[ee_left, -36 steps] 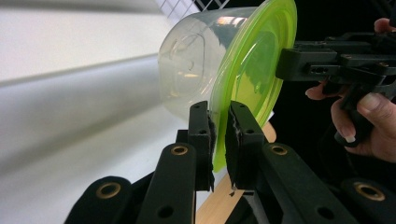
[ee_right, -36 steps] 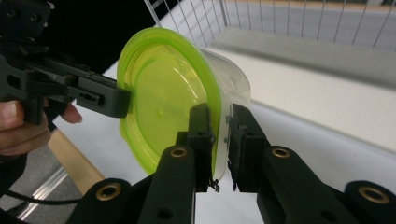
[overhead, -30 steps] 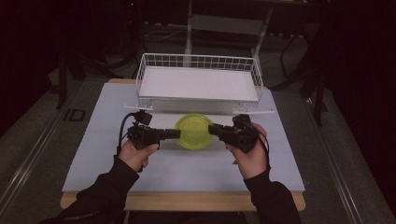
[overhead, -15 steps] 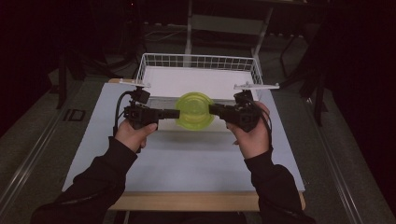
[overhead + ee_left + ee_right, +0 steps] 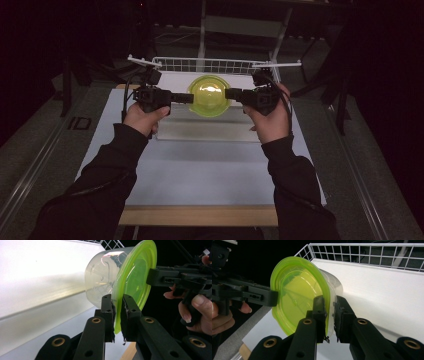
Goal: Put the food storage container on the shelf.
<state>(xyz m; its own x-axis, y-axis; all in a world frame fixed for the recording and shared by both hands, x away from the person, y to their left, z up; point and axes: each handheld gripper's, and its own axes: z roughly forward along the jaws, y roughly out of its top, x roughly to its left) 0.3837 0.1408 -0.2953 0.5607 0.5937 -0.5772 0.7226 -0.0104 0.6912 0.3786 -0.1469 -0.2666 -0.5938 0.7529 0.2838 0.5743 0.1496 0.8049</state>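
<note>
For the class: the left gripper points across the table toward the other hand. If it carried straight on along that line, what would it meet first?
The left gripper is already clamped on the rim of the green-lidded container, so that comes first. Beyond it, probably the right gripper on the opposite rim, though depth is hard to judge.

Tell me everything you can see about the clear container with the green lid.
The round clear plastic container with a yellow-green lid looks empty. The lid is on, its rim jutting past the transparent wall. It is tipped on its side, with the lid facing the person, and held in the air before the white wire basket. The left gripper and the right gripper each pinch the lid's rim from opposite sides, with their black fingers on it. Nothing else touches it.
</note>
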